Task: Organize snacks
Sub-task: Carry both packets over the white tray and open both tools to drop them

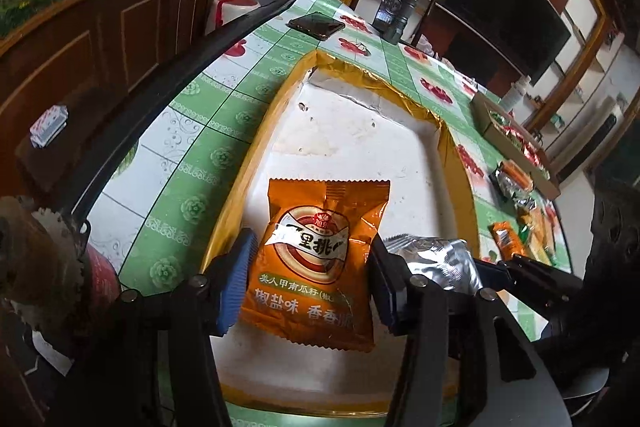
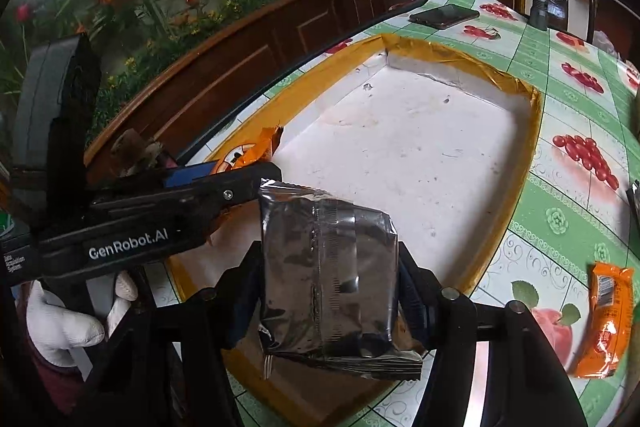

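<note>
An orange seed packet [image 1: 316,267] lies flat on the white floor of a gold-rimmed tray [image 1: 380,79], between the blue pads of my left gripper [image 1: 313,235]. The pads stand at its two sides without squeezing it. A silver foil packet [image 2: 328,267] sits between the fingers of my right gripper [image 2: 327,247], low over the tray's [image 2: 440,49] near edge, and its sides are not pinched. The silver packet [image 1: 432,259] lies just right of the orange one. The left gripper [image 2: 240,179] reaches in from the left, held by a white-gloved hand [image 2: 68,323].
On the green patterned tablecloth [image 2: 560,219] a phone [image 1: 316,25] lies beyond the tray. A cardboard box of snacks [image 1: 512,135] and loose packets [image 1: 516,183] are at the right. One orange packet [image 2: 604,315] lies right of the tray. A dark flashlight [image 2: 540,3] and a chair stand behind.
</note>
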